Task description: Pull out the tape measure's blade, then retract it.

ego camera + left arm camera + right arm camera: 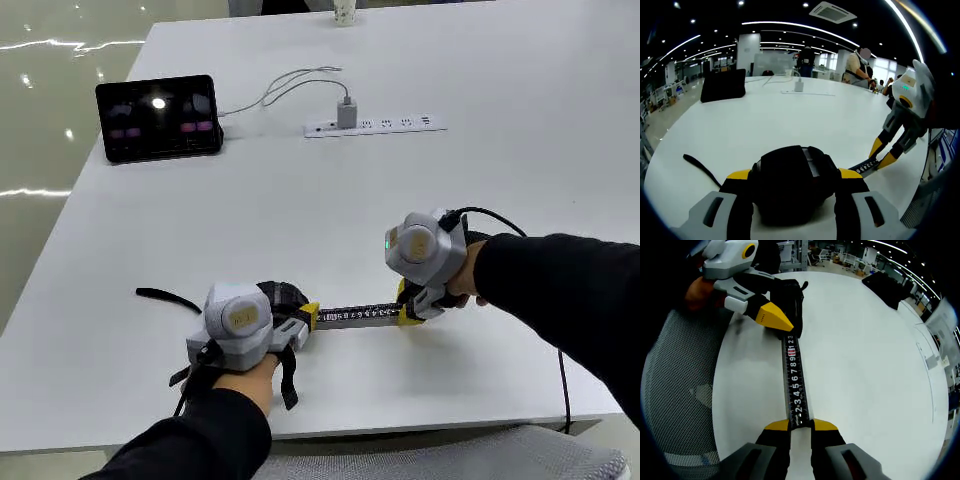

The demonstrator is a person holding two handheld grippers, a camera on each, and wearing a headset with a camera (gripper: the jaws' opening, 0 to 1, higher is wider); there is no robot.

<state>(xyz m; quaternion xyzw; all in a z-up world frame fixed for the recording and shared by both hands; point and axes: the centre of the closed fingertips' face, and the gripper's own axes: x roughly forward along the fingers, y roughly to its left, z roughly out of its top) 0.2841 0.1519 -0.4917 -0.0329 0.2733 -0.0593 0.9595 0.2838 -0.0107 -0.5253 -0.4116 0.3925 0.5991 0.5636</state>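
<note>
White tabletop [300,200]: carries everything listed; both tools work over its near edge.

Black tablet [158,117]: stands far beyond the left tool, well apart from it, with its screen facing the person.

Left tool [795,175]: its two yellow-tipped jaws are pressed against opposite sides of the tape measure case, which sits in the gap between them.

Right tool [800,424]: lies well apart from the left tool. Its jaws are pressed together, pinching the free end of the blade.

White power strip [385,125]: lies far beyond the right tool. A white charger [347,112] is plugged into the end nearer the tablet, and a white cable [290,85] loops away from it.

Tape measure case [283,296]: black, resting on the tabletop inside the left tool's grip.

Blade [792,375]: drawn out of the case and stretched straight from one tool to the other, just above the tabletop. Its printed numerals count upward from the right tool's end toward the case.

Black strap [165,296]: trails on the tabletop from the case, on the side away from the right tool.
</note>
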